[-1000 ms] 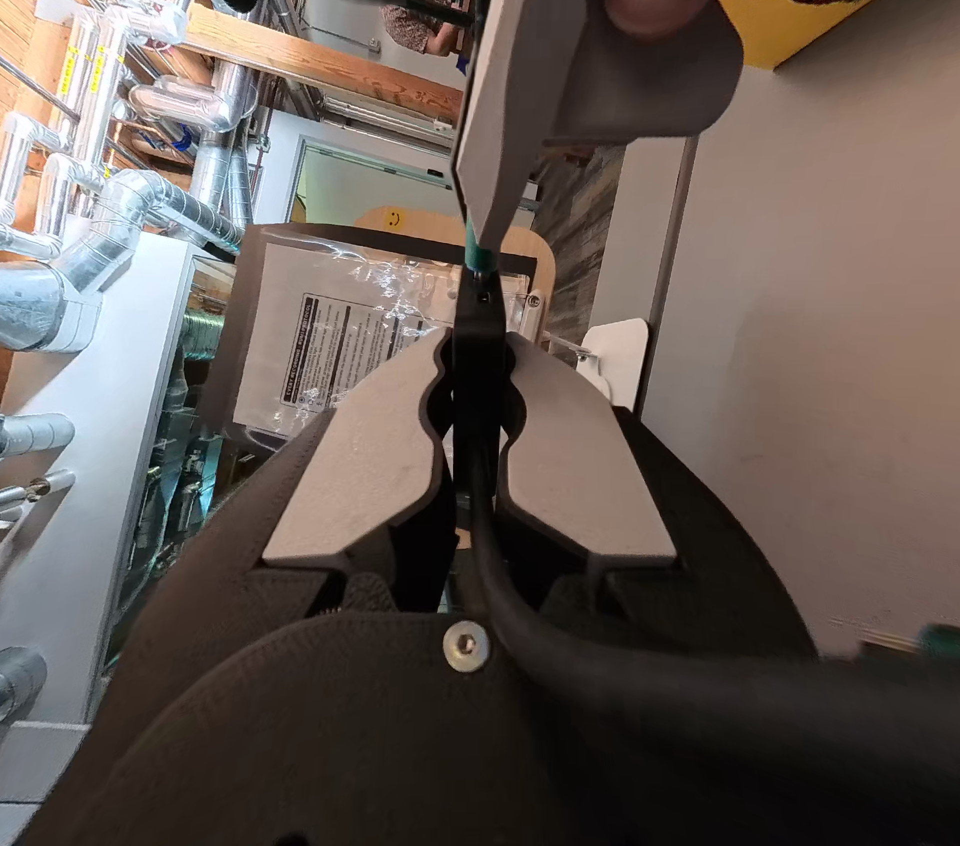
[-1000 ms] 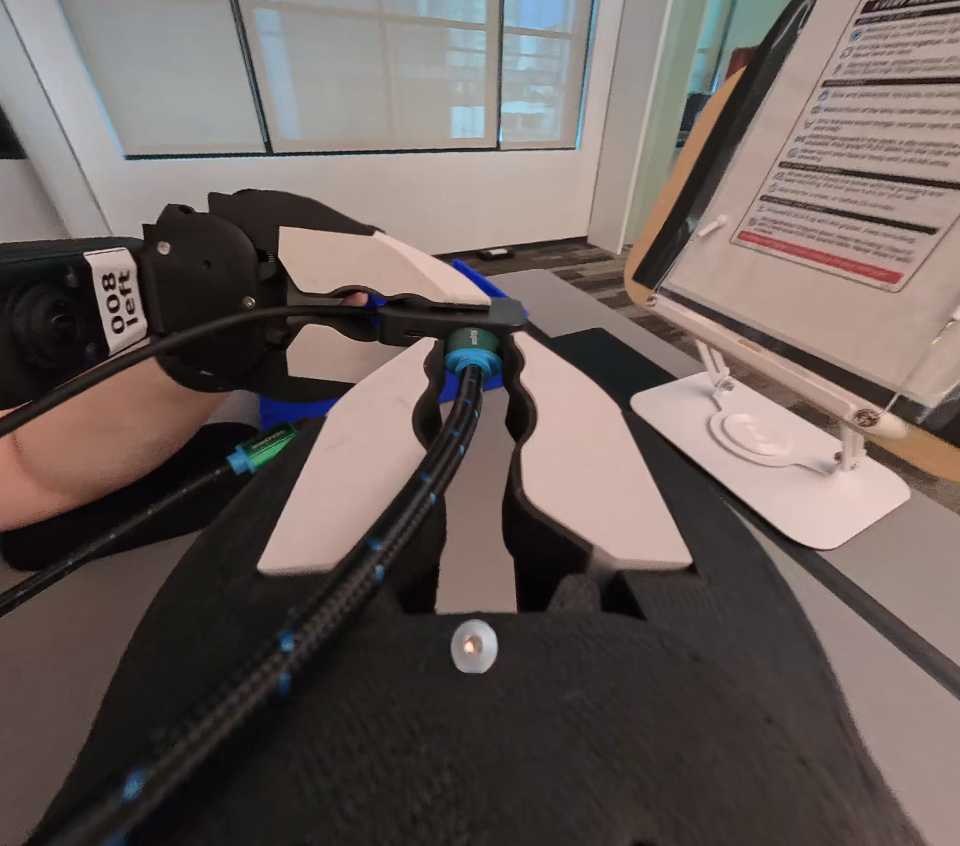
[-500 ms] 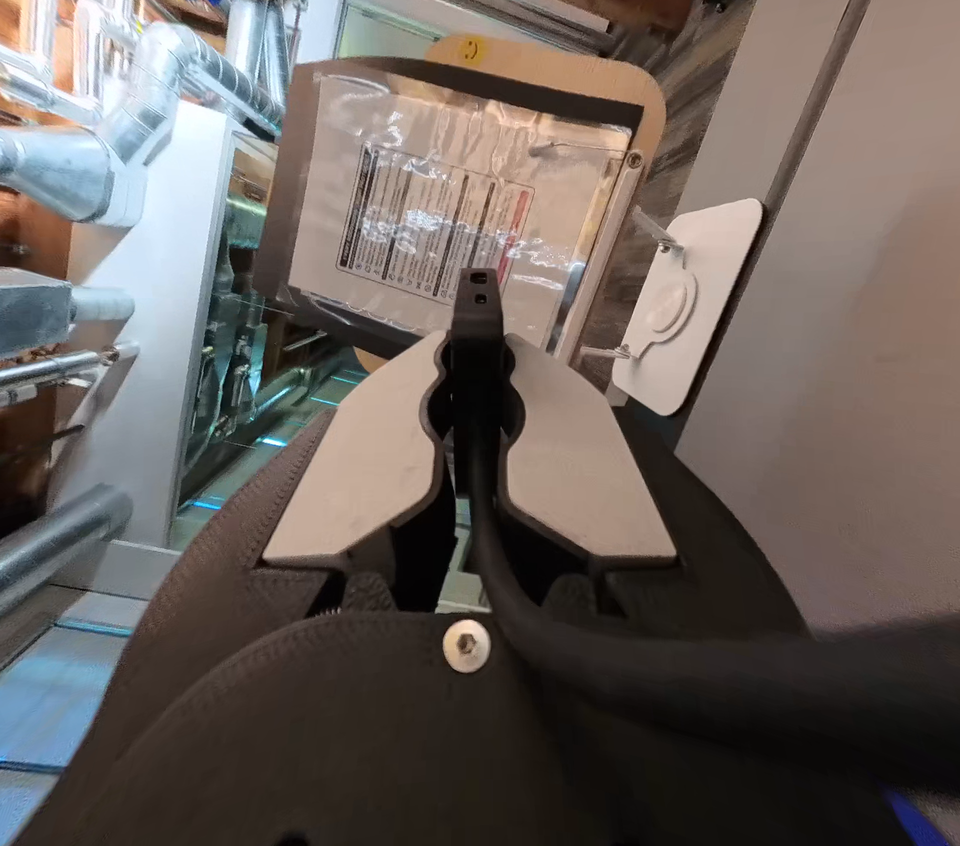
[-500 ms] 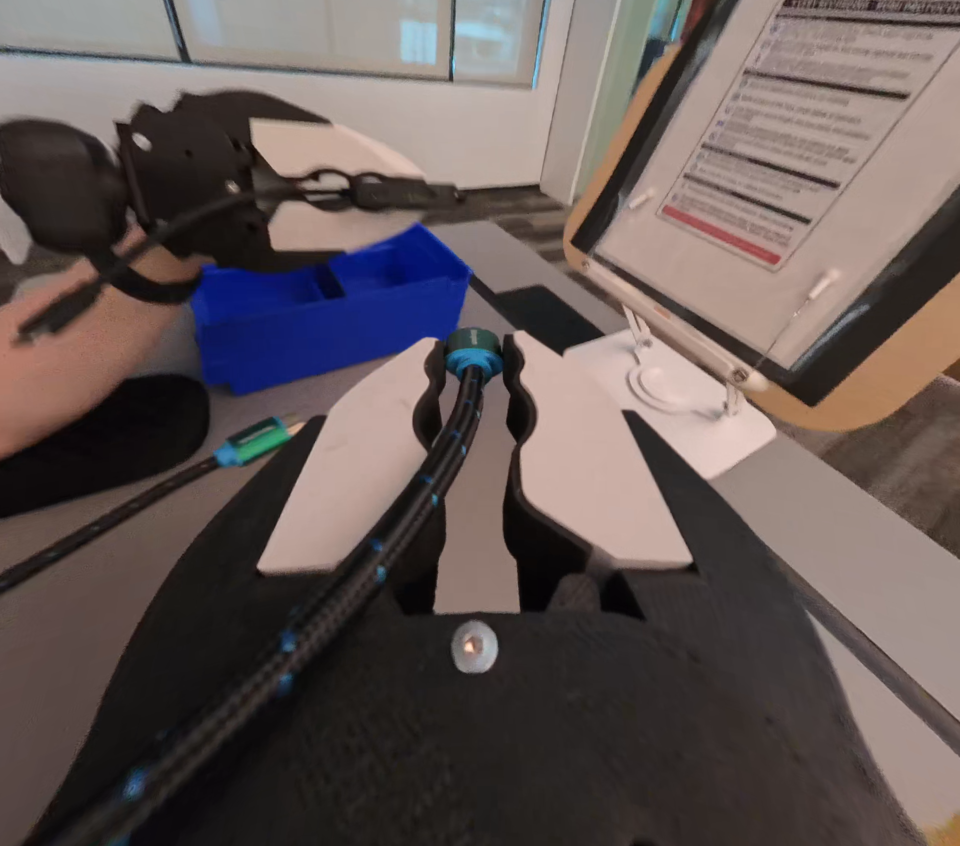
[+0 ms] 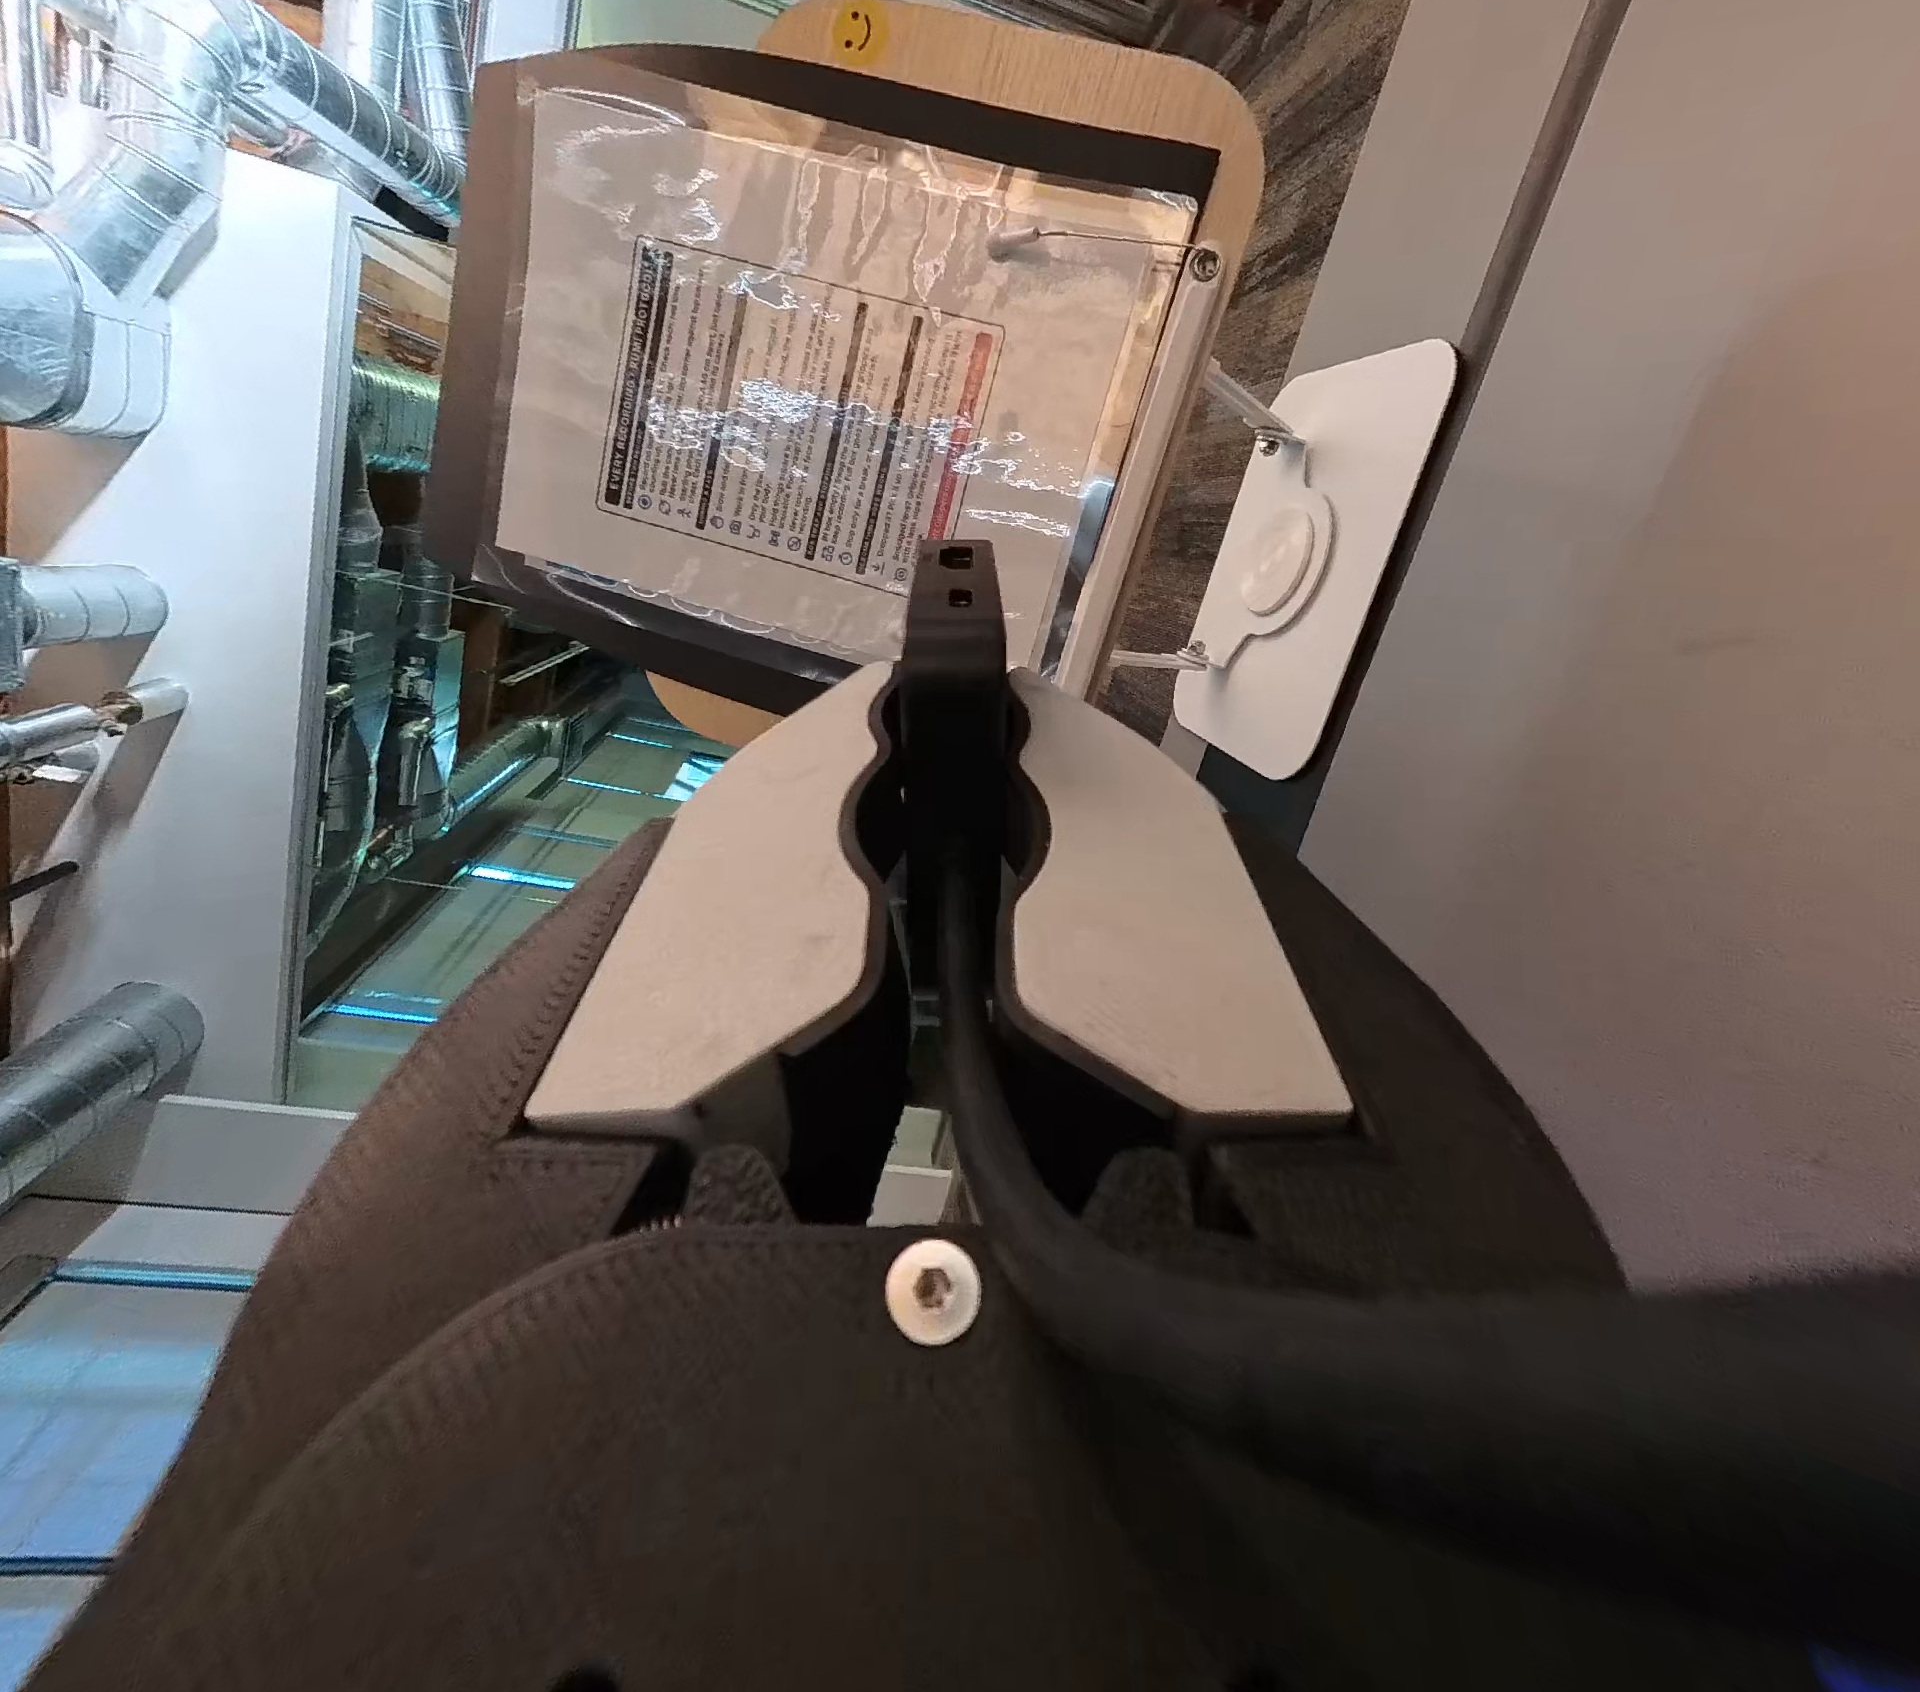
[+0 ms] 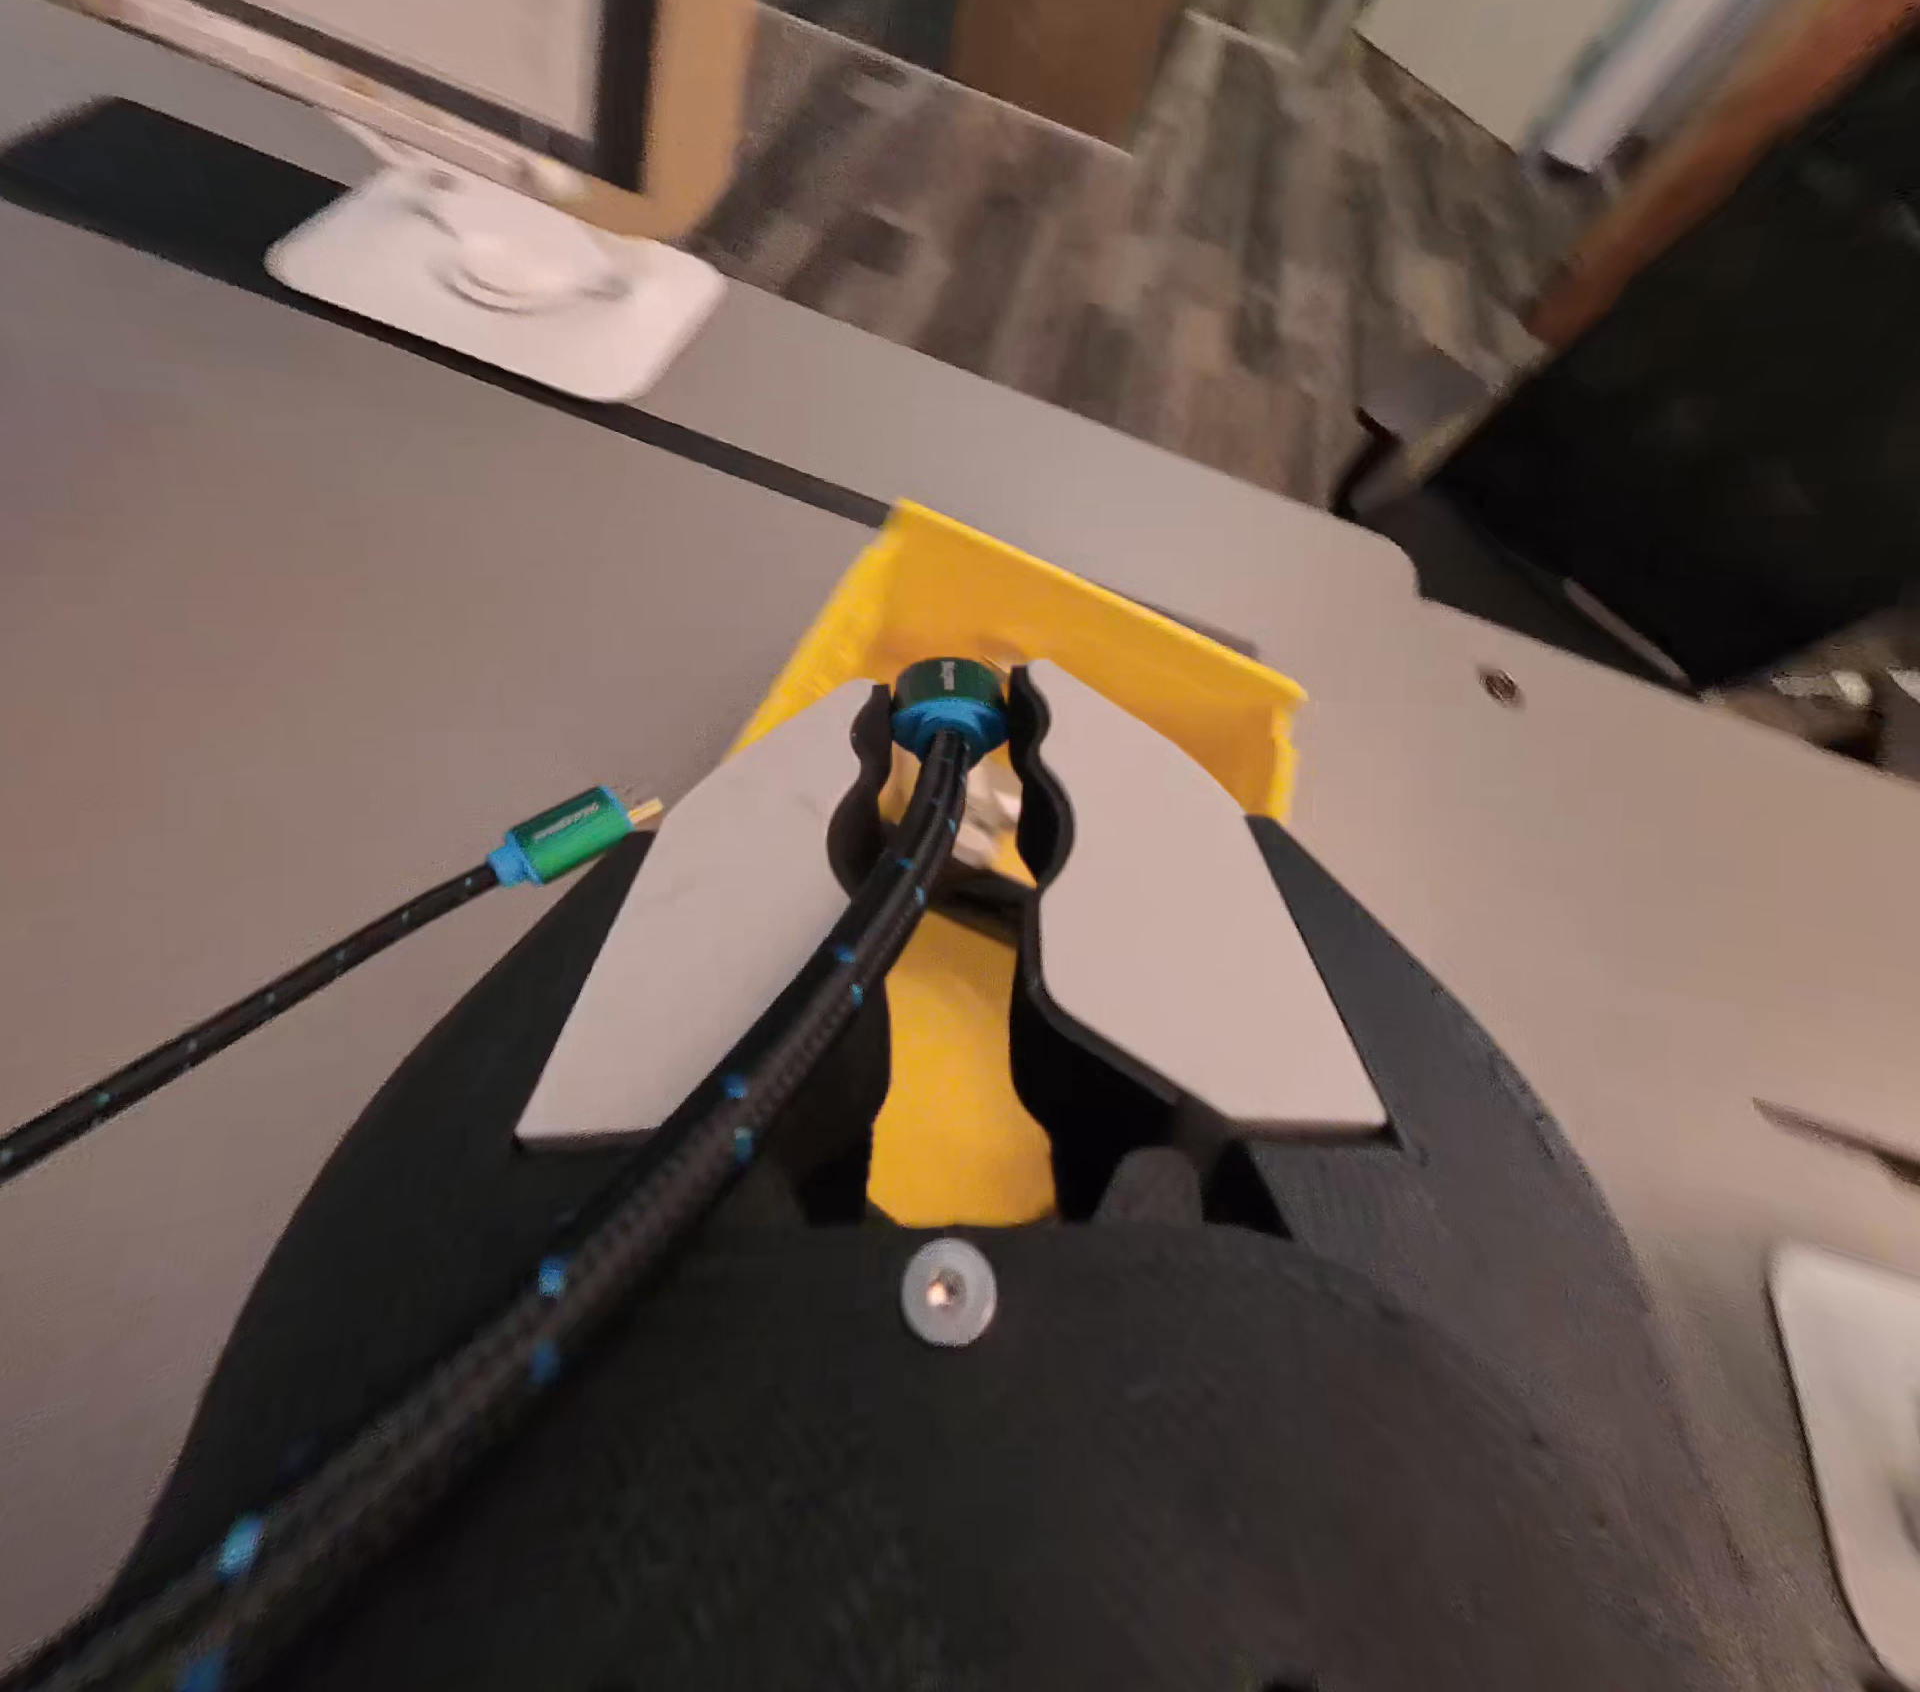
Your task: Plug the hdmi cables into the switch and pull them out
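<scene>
My left gripper point(image 5: 951, 686) is shut on the black HDMI switch point(image 5: 953, 614), held edge-on in the air, with its thick black cable point(image 5: 977, 1019) trailing back between the fingers. My right gripper point(image 6: 951, 692) is shut on the green and blue plug point(image 6: 948, 692) of a braided black cable point(image 6: 727, 1112) and holds it over a yellow bin point(image 6: 1081, 634). The same cable's other green plug point(image 6: 571, 832) lies loose on the grey table point(image 6: 312, 603) to the left. Neither gripper shows in the other's view.
A framed instruction sheet on a white stand point(image 5: 831, 385) stands at the table's far side and also shows in the right wrist view point(image 6: 488, 271). A white object point(image 6: 1860, 1434) lies at the table's right edge. The table's edge and the floor point(image 6: 1195, 271) lie beyond the bin.
The plug has come out of the switch and the two grippers have moved apart. My right gripper swung right and down with the plug, over the yellow bin. The left still holds the switch.
</scene>
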Tool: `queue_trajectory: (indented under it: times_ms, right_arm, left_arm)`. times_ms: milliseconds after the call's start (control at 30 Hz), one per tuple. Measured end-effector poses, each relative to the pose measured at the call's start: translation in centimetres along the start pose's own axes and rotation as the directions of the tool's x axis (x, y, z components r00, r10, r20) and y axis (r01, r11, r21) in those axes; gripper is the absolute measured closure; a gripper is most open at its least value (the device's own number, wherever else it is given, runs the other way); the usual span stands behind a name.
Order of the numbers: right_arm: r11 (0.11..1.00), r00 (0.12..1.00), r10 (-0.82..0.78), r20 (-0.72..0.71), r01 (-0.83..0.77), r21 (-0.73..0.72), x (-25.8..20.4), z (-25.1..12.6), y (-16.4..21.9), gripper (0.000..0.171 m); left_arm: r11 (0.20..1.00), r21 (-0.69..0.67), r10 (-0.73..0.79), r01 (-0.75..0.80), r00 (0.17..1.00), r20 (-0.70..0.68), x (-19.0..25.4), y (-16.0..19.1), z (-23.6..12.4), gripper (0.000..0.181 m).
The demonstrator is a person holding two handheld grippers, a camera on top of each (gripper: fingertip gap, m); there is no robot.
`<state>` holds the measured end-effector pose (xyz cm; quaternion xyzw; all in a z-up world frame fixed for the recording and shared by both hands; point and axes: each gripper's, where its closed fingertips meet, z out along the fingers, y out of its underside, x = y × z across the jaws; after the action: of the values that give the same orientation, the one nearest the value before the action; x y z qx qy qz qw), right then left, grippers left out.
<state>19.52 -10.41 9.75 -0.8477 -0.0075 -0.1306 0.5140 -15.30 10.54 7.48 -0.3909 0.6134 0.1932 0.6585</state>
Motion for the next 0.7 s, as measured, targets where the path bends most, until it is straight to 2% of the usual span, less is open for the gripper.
queue_trajectory:
  times_ms: [167, 333, 500, 600, 700]
  right_arm:
    - [0.99, 0.973, 0.113, -0.199, -0.128, -0.066, 7.8, -1.2, 5.3, 0.148]
    - [0.92, 0.972, 0.102, -0.209, -0.173, -0.351, 8.0, 0.6, 10.8, 0.148]
    - [0.679, 0.994, 0.108, -0.036, -0.1, -0.727, 2.6, 3.0, 16.7, 0.148]
    - [0.521, 0.989, 0.144, 0.018, -0.06, -0.851, 1.2, 5.1, 20.8, 0.148]
    - [0.37, 0.95, 0.313, 0.015, -0.107, -0.923, 0.0, 5.2, 23.9, 0.147]
  left_arm:
    - [1.0, -0.011, -0.004, 0.003, 1.0, -0.019, 0.3, 0.0, 0.0, 0.168]
    - [1.0, -0.026, -0.001, 0.0, 0.999, -0.044, 0.8, 0.1, 0.1, 0.168]
    - [0.999, -0.041, 0.0, -0.004, 0.996, -0.088, 1.8, 0.0, 0.2, 0.168]
    - [0.999, -0.047, 0.013, -0.018, 0.993, -0.121, 2.5, -0.1, 0.2, 0.168]
    - [0.999, -0.029, 0.026, -0.031, 0.989, -0.146, 3.2, -0.9, 0.3, 0.168]
